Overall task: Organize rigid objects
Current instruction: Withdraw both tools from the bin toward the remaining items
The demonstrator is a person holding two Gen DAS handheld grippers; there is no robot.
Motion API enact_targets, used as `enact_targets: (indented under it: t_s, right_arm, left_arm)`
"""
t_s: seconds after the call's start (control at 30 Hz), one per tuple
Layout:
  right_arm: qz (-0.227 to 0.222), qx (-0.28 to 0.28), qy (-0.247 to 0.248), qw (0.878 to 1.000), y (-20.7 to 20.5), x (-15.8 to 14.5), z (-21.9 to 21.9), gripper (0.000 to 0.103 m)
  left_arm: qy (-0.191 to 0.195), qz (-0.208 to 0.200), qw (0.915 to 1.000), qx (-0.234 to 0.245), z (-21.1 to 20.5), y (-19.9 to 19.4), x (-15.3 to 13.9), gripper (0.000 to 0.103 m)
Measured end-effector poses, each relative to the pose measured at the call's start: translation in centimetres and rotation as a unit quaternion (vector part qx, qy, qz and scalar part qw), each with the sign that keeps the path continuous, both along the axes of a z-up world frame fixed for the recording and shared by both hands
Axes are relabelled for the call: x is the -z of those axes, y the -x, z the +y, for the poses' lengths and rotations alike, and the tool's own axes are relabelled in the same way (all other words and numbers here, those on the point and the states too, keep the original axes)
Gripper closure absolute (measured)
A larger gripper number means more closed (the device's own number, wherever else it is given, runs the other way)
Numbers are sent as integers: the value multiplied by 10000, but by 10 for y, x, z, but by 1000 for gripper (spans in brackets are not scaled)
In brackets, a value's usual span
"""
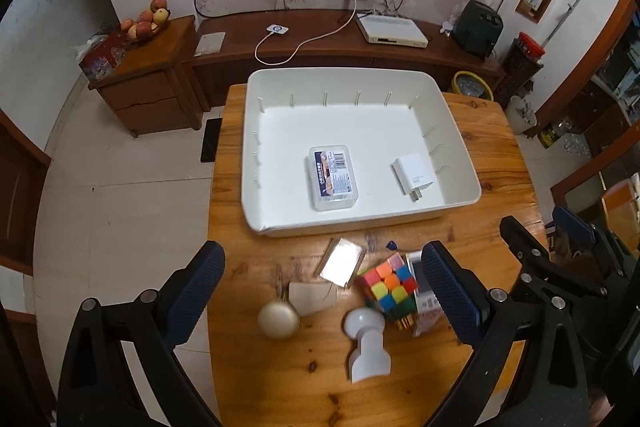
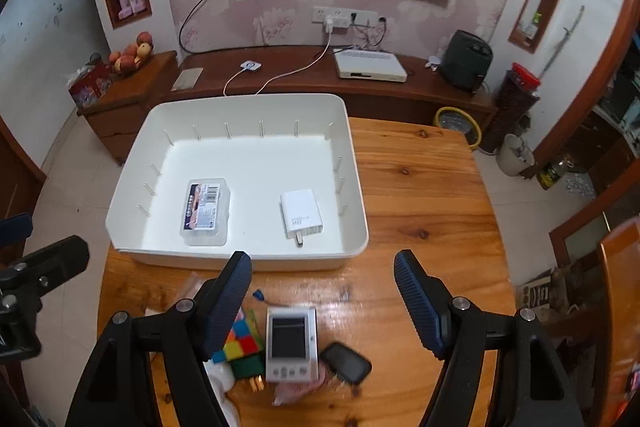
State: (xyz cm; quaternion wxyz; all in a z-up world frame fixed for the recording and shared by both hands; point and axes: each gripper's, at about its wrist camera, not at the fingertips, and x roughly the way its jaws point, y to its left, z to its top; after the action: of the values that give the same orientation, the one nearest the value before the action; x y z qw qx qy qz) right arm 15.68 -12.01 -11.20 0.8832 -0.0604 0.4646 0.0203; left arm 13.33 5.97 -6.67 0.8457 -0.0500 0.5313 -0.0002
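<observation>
Both tongs wide open, gripping nothing: our left tongs (image 1: 322,293) hover over the clutter at the desk's (image 2: 420,187) near edge, our right tongs (image 2: 322,301) over the white handheld device (image 2: 291,345). White tray (image 1: 460,151) sits further back on the desk, holding a clear plastic box (image 1: 333,177) and, well apart to its right, a white charger (image 1: 414,174). Loose in front of the tray we see a Rubik's cube (image 1: 389,287), a round gold piece (image 1: 278,320), a white bulb (image 1: 366,343), a small mirror-like slab (image 1: 341,262) and a black key fob (image 2: 346,363).
</observation>
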Motion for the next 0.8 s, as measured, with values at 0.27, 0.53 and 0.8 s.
enact_targets:
  t_s: [0.27,0.53,0.8]
  right_arm:
    - [-414,-18,-77,9991,56,-36,1,28]
    - [-538,-311,-230,9978,103,-42,10,28]
    - [-361,-520,-315,9975,131,-20,20,28]
  left_arm:
    - [223,-195,9993,-236,24,37,-14,4]
    - [226,-144,9987,-436,39,60,-1,4]
    - [-76,1,9995,-314,41,70,25,4]
